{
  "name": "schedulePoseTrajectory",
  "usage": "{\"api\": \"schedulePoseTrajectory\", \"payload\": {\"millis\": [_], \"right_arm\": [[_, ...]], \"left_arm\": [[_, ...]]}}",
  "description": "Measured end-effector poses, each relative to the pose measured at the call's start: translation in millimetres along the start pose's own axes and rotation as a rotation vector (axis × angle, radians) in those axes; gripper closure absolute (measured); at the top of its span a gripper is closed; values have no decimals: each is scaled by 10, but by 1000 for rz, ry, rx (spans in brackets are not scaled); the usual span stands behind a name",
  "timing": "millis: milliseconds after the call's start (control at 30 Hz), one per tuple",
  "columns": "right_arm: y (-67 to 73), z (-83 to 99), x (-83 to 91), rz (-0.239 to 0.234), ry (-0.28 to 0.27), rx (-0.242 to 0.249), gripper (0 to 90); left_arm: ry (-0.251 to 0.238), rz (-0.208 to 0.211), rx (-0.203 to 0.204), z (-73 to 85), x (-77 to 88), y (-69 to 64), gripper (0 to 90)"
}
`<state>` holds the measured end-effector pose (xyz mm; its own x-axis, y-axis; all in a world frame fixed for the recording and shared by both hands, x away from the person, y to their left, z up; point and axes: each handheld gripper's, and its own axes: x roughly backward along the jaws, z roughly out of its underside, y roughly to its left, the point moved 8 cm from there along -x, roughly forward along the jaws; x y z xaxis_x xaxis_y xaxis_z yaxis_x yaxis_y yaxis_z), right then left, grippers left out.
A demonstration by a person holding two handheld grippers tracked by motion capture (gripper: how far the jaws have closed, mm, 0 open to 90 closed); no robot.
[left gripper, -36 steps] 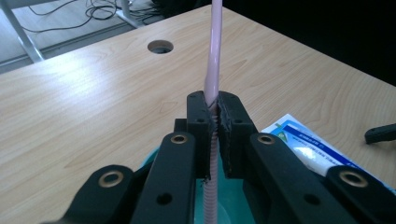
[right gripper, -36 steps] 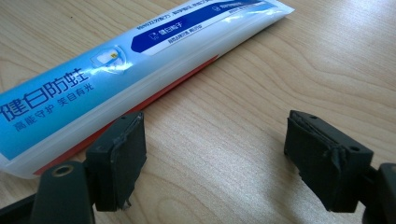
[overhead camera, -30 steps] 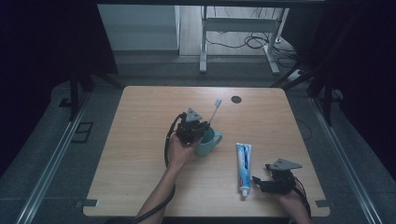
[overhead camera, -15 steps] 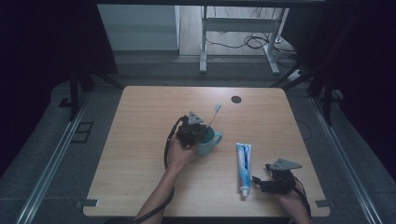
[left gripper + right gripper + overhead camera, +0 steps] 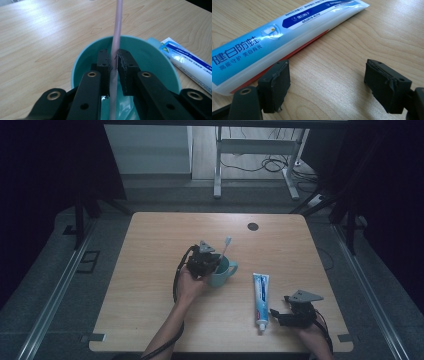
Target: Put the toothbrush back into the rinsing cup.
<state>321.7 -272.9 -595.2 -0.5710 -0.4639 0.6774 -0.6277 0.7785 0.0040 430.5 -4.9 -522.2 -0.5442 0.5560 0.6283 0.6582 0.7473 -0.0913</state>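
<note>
While my left gripper (image 5: 113,65) has its fingers (image 5: 103,65) pressed tight on the thin pink handle of a toothbrush (image 5: 116,32), the brush stands almost straight up; its lower end goes down inside a teal cup (image 5: 83,62), and its head pokes up above the cup in the high view. The cup sits near the middle of the wooden worktop (image 5: 150,260); its handle sticks out to the right; my left hand (image 5: 190,282) holds the gripper just beside the cup on its left.

My right gripper (image 5: 325,87) has its fingers (image 5: 275,82) spread wide apart with nothing between them; bare wood shows in the gap. One finger sits just beside the tube of toothpaste (image 5: 262,42), near its cap end; I cannot tell if it touches. The tube is white and blue with a red stripe along one edge; it lies flat on the worktop, to the right of the cup and well apart from it. In the high view my right gripper rests low on the worktop near the front right corner, just to the right of the tube.
</note>
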Motion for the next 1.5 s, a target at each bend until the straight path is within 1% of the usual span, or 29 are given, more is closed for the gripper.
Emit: {"api": "schedulePoseTrajectory", "payload": {"millis": [133, 233, 400, 600, 733, 833, 867, 1033, 1067, 1100, 1133, 1167, 1233, 1333, 1367, 1400, 1500], "right_arm": [[0, 0, 0, 0, 0, -1, 208], [1, 0, 0, 0, 0, -1, 208], [0, 0, 0, 0, 0, 0, 208], [-1, 0, -1, 0, -1, 2, 208], [-1, -1, -1, 0, -1, 2, 208], [0, -1, -1, 0, -1, 1, 207], [0, -1, -1, 0, -2, 1, 207], [0, -1, -1, 0, -1, 1, 208], [-1, -1, -2, 0, -1, 3, 208], [-1, -1, -2, 0, -1, 3, 208], [-1, -1, -2, 0, -1, 3, 207], [-1, -1, -2, 0, -1, 3, 207], [1, -1, -2, 0, -2, 1, 208], [0, -1, -2, 0, -2, 1, 208], [0, -1, -2, 0, -2, 1, 208], [0, -1, -2, 0, -1, 2, 208], [0, -1, -2, 0, -1, 2, 208]], "left_arm": [[-5, 3, 14, 24, 15, 25, 798], [-10, 7, 14, 18, 33, 25, 789], [-25, 17, 15, -9, 83, 4, 737], [-35, 16, 12, -38, 137, -14, 621], [-42, 18, 12, -45, 206, -24, 539], [-44, 21, 10, -42, 232, -26, 503], [-46, 15, 1, -37, 264, -24, 483], [-54, 11, -6, -32, 327, -27, 443], [-57, 14, -5, -33, 342, -32, 420], [-54, 18, -8, -30, 358, -34, 420], [-53, 27, -10, -29, 381, -46, 397], [-53, 27, -10, -29, 381, -46, 391], [-40, 35, -26, -18, 403, -66, 361], [-35, 41, -31, -10, 416, -81, 320], [-30, 43, -37, -3, 426, -89, 320], [-29, 50, -40, 5, 440, -110, 295], [-24, 59, -42, 15, 466, -141, 260]]}}
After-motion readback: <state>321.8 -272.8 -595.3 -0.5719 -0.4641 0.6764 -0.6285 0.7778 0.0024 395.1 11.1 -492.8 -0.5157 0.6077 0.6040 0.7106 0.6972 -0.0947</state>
